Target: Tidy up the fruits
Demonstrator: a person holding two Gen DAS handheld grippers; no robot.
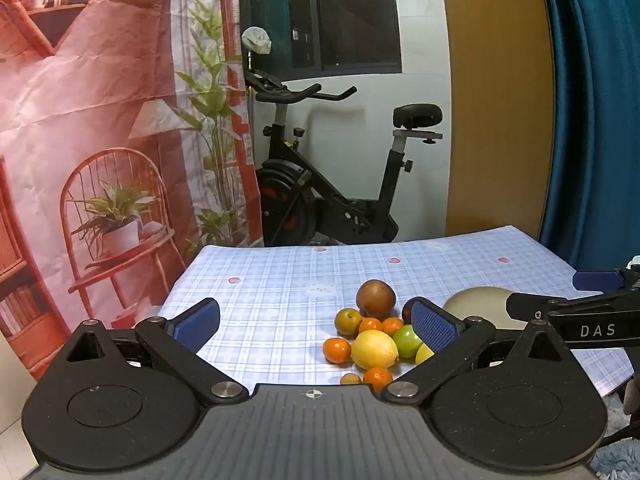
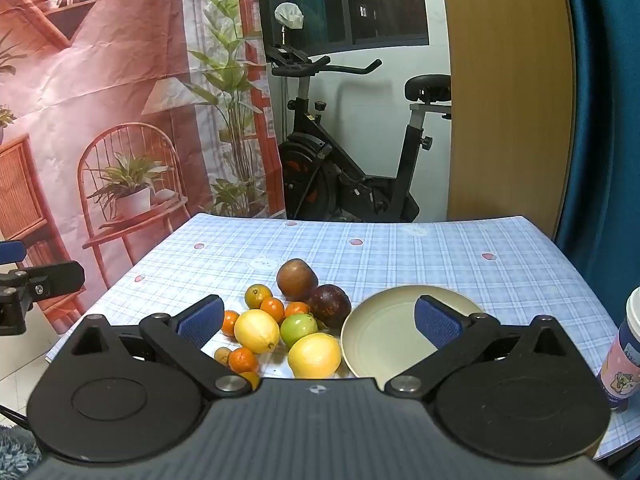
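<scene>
With both the left gripper [image 1: 316, 322] and right gripper [image 2: 319, 318] spread wide and holding nothing, we judge the smooth, rollable lemon [image 2: 315, 355] lying on the counter [image 2: 400, 248] just ahead, left of the plate [image 2: 380, 344], best pinched across its middle.

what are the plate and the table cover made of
The plate looks like matte plastic or melamine, possibly glazed ceramic: plain cream, smooth, soft dull sheen. The table cover looks like printed vinyl or oilcloth: blue plaid print, faint gloss, lying flat with a stiff edge.
</scene>
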